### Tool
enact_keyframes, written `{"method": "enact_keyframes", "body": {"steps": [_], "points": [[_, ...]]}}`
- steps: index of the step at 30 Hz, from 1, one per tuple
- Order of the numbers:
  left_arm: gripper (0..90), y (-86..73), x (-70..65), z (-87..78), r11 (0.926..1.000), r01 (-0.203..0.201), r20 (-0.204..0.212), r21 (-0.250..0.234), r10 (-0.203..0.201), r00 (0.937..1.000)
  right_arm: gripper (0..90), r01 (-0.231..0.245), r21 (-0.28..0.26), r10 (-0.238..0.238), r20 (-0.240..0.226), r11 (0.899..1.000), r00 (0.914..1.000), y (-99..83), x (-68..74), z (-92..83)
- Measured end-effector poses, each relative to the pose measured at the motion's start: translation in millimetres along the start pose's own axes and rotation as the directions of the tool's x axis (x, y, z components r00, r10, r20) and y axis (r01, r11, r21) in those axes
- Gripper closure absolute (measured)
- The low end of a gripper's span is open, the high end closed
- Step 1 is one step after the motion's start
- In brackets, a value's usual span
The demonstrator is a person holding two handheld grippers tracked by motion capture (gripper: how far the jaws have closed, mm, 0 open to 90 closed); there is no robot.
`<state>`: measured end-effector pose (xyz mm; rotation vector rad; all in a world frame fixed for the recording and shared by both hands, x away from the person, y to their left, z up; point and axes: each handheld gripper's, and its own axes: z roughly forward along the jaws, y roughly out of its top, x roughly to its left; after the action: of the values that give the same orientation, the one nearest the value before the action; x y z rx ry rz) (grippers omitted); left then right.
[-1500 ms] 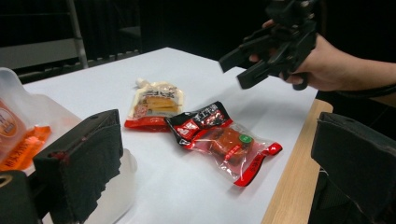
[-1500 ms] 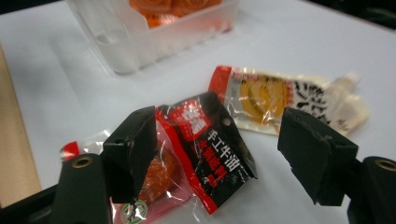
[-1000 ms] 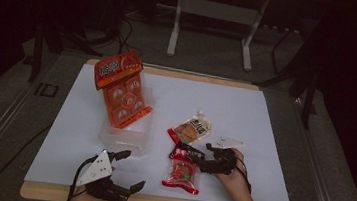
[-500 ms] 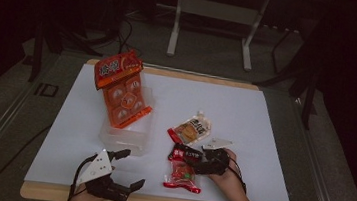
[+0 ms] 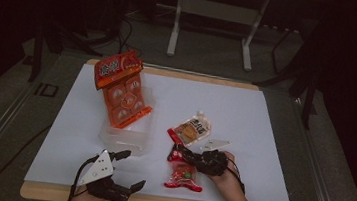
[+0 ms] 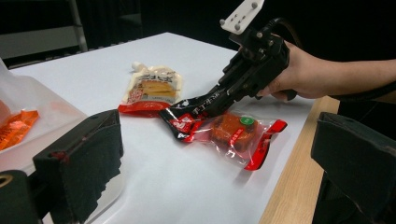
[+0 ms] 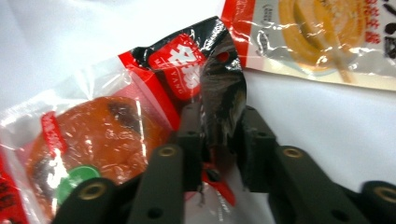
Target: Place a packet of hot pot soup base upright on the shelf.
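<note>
Right gripper [image 7: 219, 140] had just closed, jaws clamped on the black top edge of the red snack pouch [image 5: 185, 174], which lay on the bench [image 5: 265, 119]. Just beyond lay a yellow pouch [image 5: 192, 129]. Left gripper [image 5: 126, 170] stood apart, empty.

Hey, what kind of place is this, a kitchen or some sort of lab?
Probably a lab or recording room, not a kitchen: a white-covered table lit in a dark room, cables on the floor, and snack packets handled with hand-held grippers.
</note>
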<state>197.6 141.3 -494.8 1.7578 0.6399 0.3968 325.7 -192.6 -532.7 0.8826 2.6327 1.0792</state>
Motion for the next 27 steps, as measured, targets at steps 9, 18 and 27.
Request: {"method": "enact_keyframes", "body": {"steps": [9,18,27], "points": [[2.8,-0.8,-0.7,0.9,0.9998,-0.015,0.005,0.012,0.015,0.9999,87.1,-0.035,-0.013,0.035,-0.040,0.999,0.9986,2.6,1.3,-5.2],[2.8,0.0,-0.8,0.2,0.9999,-0.011,0.003,0.003,0.011,0.9999,88.0,-0.032,-0.070,0.028,-0.063,0.997,0.9976,11.1,6.2,-20.0],[2.9,0.1,0.0,-0.1,0.9999,-0.011,0.000,0.004,0.011,0.9999,88.3,-0.010,-0.122,-0.002,-0.098,0.992,0.9952,19.3,15.6,-38.3]]}}
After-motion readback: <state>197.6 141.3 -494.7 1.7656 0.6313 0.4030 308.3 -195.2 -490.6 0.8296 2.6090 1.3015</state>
